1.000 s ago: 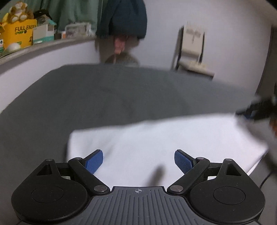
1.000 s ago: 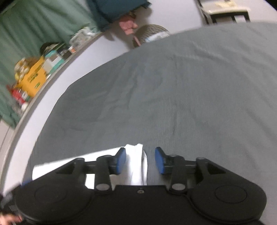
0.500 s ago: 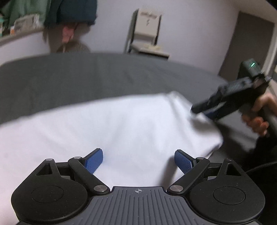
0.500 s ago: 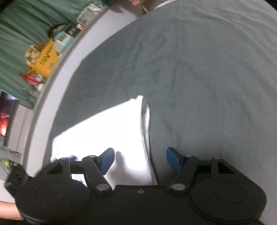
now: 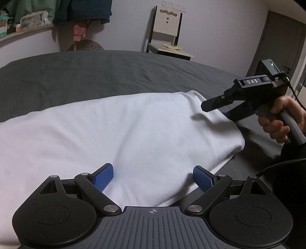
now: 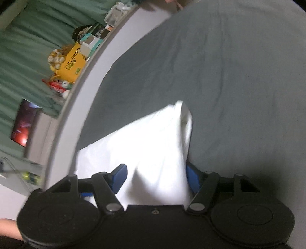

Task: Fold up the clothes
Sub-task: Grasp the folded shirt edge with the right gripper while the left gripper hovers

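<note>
— Where do we have the white garment (image 5: 118,132)?

— Spread flat on the dark grey bedcover (image 5: 95,70). Our left gripper (image 5: 153,177) hangs over its near edge, fingers wide apart, pinching nothing.

— And our right gripper (image 6: 155,177)?

— At the garment's right end, fingers spread, cloth lying between them.

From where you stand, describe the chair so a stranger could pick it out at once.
Look past the far edge of the dark grey bed to the pale back wall. The chair stands there, right of the hanging clothes. It alone has a black frame with a cream backrest and something yellowish lying on its seat.
</note>
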Tool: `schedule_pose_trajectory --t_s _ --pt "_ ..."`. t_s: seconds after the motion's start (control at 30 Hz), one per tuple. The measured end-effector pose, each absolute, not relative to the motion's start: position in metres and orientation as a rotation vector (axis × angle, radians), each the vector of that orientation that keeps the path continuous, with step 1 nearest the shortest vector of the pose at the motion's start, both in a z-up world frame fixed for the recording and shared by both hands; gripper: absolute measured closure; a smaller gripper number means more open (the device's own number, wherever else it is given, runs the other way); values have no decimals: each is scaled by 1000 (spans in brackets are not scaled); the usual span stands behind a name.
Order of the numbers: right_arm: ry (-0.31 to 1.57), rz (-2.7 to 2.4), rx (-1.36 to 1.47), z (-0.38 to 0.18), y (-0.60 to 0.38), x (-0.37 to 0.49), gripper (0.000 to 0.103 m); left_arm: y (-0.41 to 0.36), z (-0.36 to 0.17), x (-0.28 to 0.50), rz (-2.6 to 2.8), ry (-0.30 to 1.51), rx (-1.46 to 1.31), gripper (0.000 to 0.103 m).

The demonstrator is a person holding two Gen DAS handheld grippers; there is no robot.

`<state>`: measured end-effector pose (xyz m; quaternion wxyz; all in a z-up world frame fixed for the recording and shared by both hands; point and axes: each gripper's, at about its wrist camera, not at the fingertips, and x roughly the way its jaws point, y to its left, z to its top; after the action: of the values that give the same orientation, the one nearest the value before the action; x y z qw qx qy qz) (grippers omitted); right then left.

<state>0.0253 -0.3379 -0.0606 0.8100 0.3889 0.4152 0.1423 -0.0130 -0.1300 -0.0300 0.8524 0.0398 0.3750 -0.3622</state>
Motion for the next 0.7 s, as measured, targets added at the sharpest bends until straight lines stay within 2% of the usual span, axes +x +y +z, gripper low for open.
schedule_pose_trajectory --t_s 0.17,0.23,0.3,0.47,0.53,0.7 --pt "889 339 924 -69 -344 24 37 -124 -29 -13 -775 813 61 11" --pt "905 356 970 -75 -344 26 52 -123 -29 -14 -785 818 72 11" --pt "918 348 944 -76 -341 28 59 -121 -29 -17 -801 812 97 11" --pt "907 338 892 -72 -336 24 60 -119 -29 -21 -828 796 141 11" --pt "913 314 867 -71 -335 23 81 -117 -28 -20 -831 799 127 11" --pt "908 299 854 -69 -333 20 86 -113 -25 -16 -837 822 88 11"
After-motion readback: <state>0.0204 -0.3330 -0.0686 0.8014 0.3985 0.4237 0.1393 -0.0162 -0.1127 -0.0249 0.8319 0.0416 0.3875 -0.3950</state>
